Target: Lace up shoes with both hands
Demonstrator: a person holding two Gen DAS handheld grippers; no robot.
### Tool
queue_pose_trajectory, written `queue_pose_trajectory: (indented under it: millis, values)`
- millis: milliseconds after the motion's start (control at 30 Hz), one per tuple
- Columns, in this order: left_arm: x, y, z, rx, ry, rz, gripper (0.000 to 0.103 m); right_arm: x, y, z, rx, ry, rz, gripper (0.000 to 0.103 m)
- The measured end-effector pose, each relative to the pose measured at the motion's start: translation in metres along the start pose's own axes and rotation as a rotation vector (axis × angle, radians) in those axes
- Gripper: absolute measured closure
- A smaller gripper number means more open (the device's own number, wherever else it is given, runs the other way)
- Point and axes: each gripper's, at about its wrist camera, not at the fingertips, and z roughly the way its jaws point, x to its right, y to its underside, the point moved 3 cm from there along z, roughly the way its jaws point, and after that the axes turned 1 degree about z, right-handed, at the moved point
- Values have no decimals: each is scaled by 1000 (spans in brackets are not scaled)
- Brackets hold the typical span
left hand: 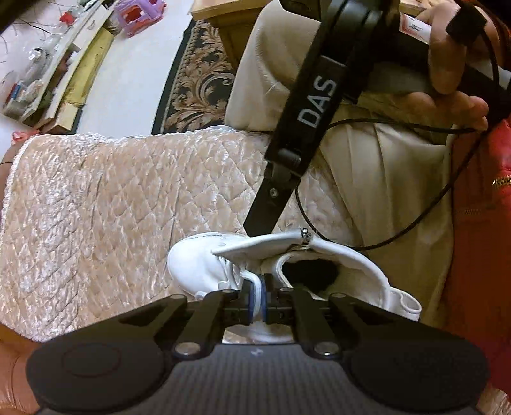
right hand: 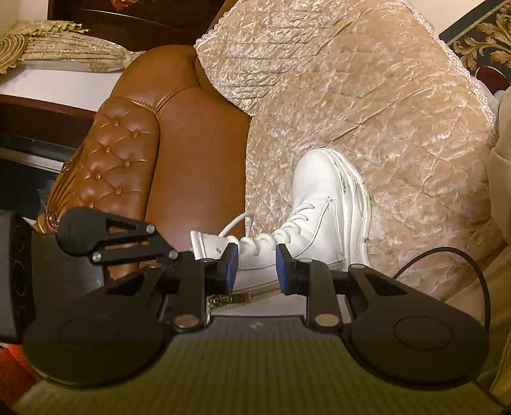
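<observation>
Left tongs (left hand: 257,298): pinched narrow on a white shoelace (left hand: 254,281), which loops up between the blue pads just over the boot's lacing.
Right tongs (right hand: 255,266): jaws partly apart around the upper lacing of the boot; whether the blue pads (right hand: 231,266) press on the leather I cannot tell.
Task's thing: a white lace-up boot (right hand: 322,204) with a chunky sole lies on the quilted sofa cover (right hand: 367,105), toe pointing away from the right tongs, shaft toward them.
Boot details: a side zip is open, its flap (left hand: 265,244) folded outward with the metal pull at the end; the dark inside of the shaft (left hand: 311,271) shows.
Left wrist view only: the right tongs' black arm (left hand: 306,124) reaches down to the boot from above, held by a hand (left hand: 453,67); a black cable (left hand: 383,191) hangs in a loop beside it; beige trousers (left hand: 367,166), a red bag (left hand: 482,204) with a gold zip, a dark floral rug (left hand: 204,76) and a cluttered low shelf (left hand: 48,73) with a purple plastic toy (left hand: 140,14) near it.
Right wrist view only: the rows of crossed laces (right hand: 287,230), a loose lace loop (right hand: 236,223) rising off the boot's upper edge, the brown tufted leather sofa arm (right hand: 108,166), and a gold fringed cloth (right hand: 57,44) on a white surface behind it.
Writing: "DAS" in pale letters on the black arm; a small pale mark on each tong body, too small to read.
</observation>
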Motion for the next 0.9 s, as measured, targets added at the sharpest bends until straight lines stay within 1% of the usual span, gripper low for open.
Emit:
queue_pose_trajectory:
  millis: [67, 133, 200, 267, 433, 467, 600, 733, 900]
  values:
    - [9, 0, 0, 8, -7, 98, 99, -1, 0, -1, -1, 8, -8, 73]
    - [21, 2, 0, 18, -34, 234, 99, -2, 1, -1, -5, 17, -16, 73]
    - [25, 2, 1, 23, -35, 285, 99, -2, 1, 0, -13, 20, -19, 73]
    - [21, -1, 0, 44, -19, 257, 99, -3, 2, 3, -32, 22, -26, 73]
    - [10, 0, 1, 73, 16, 156, 99, -2, 0, 2, -27, 19, -22, 73]
    - [7, 1, 0, 82, 22, 131, 99, -1, -1, 1, -21, 9, -16, 73]
    - [1, 6, -1, 112, 41, 37, 99, 4, -8, -11, 57, -83, 45, 73]
    - [0, 4, -2, 129, 42, 3, 99, 4, -8, 4, 1, -131, 84, 73]
    - [-4, 9, -4, 136, 54, -19, 99, -2, -7, 14, 2, -152, 77, 73]
